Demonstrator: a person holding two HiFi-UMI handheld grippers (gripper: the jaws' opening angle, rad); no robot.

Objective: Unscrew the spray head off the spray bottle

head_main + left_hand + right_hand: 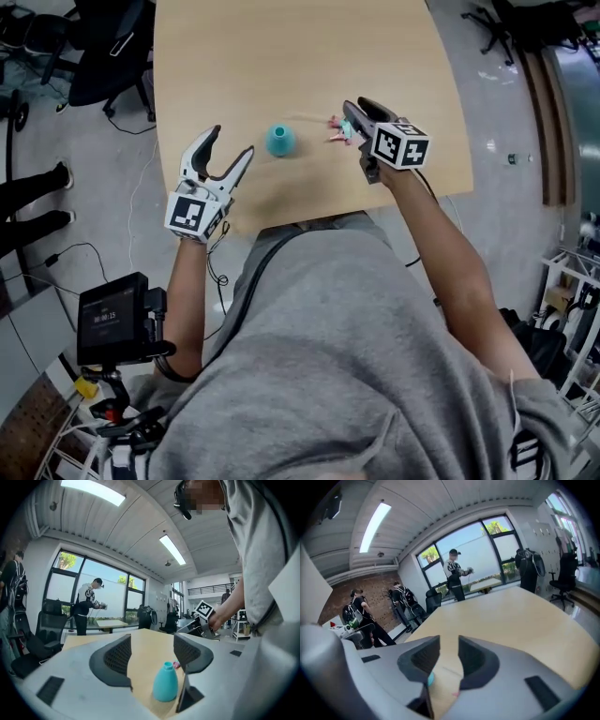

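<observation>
A teal spray bottle (279,141) stands upright on the wooden table (281,56) with its neck bare. The pink spray head (337,131) lies on the table to the bottle's right, its thin tube stretching toward the bottle. My left gripper (232,142) hovers open just left of the bottle, holding nothing. In the left gripper view the bottle (165,682) sits low beyond the open left gripper (152,648), with the spray head (176,665) behind it. My right gripper (356,108) is raised beside the spray head, jaws apart and empty. The right gripper view shows its jaws (449,651) with only table between them.
Office chairs (103,47) stand left of the table. A person's legs (33,202) are on the floor at far left. A handheld screen rig (112,319) sits low on the left. Several people stand by the windows (457,571) in the background.
</observation>
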